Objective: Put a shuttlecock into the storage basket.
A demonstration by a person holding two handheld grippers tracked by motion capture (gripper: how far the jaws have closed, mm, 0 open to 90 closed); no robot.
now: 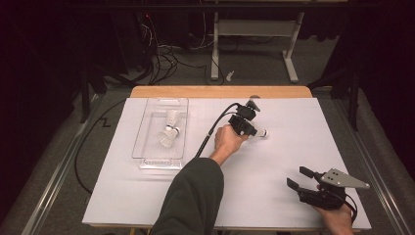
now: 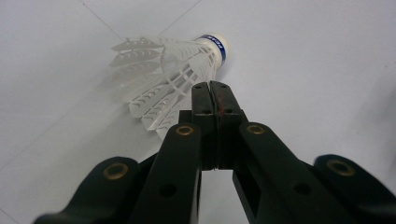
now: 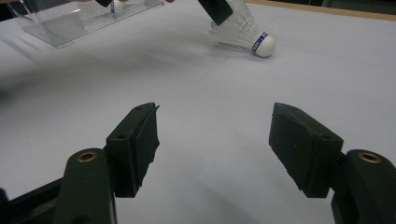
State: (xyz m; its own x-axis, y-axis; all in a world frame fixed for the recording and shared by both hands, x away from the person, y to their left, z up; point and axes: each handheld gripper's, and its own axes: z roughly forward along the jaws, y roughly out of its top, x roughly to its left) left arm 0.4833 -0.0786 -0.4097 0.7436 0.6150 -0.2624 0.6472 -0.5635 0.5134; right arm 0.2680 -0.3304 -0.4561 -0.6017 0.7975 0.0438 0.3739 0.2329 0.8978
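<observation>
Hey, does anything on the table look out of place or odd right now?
One shuttlecock lies on its side on the white table, apart from the two in the clear tray. The left gripper has shut on its feather skirt.

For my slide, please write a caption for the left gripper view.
Left gripper shut on feather skirt of white shuttlecock lying on the white table.

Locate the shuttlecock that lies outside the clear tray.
In the high view the shuttlecock lies on the white table right of centre, at the left gripper, whose fingers pinch its feathers, well right of the clear tray.
</observation>
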